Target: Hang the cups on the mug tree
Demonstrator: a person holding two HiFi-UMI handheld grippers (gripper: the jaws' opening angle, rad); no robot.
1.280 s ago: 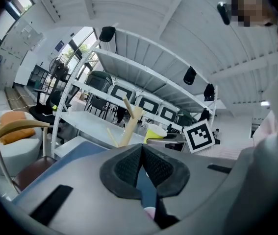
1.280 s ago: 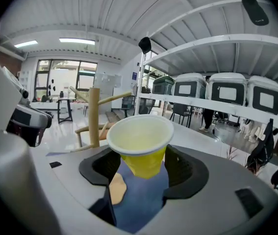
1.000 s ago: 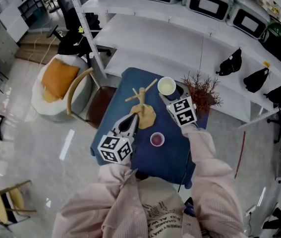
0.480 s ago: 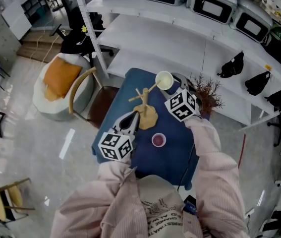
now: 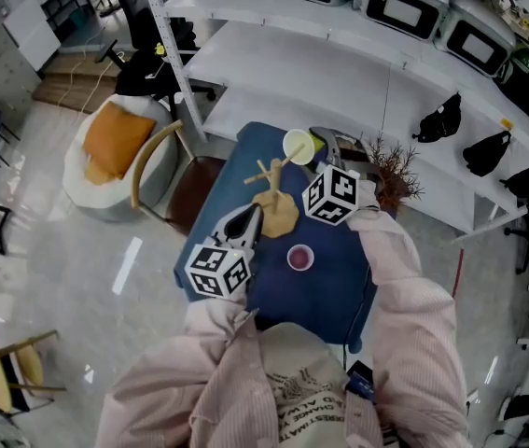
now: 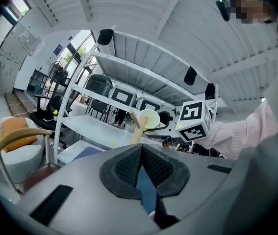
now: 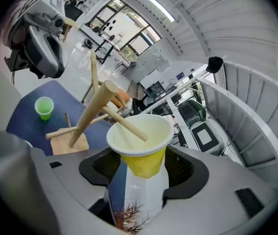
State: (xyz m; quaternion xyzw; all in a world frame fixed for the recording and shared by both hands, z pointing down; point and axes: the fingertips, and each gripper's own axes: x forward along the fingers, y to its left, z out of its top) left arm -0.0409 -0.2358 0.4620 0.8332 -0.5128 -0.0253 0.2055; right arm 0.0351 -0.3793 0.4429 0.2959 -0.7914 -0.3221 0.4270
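Note:
The wooden mug tree stands on the blue table. My right gripper is shut on a yellow cup, tipped with its mouth toward the tree's upper right branch. In the right gripper view the yellow cup sits between the jaws of that gripper, and a branch tip of the mug tree reaches into its mouth. A second small cup stands upright on the table in front of the tree. My left gripper hovers left of the tree's base, shut and empty, its jaw tips meeting.
A reddish dried plant stands at the table's far right corner. A wooden chair and a beanbag with an orange cushion are left of the table. White shelving runs behind it.
My right gripper has risen and moved left toward the tree while rolling, so the yellow cup went from mouth-up to tipped against the upper branch. The left gripper stayed put.

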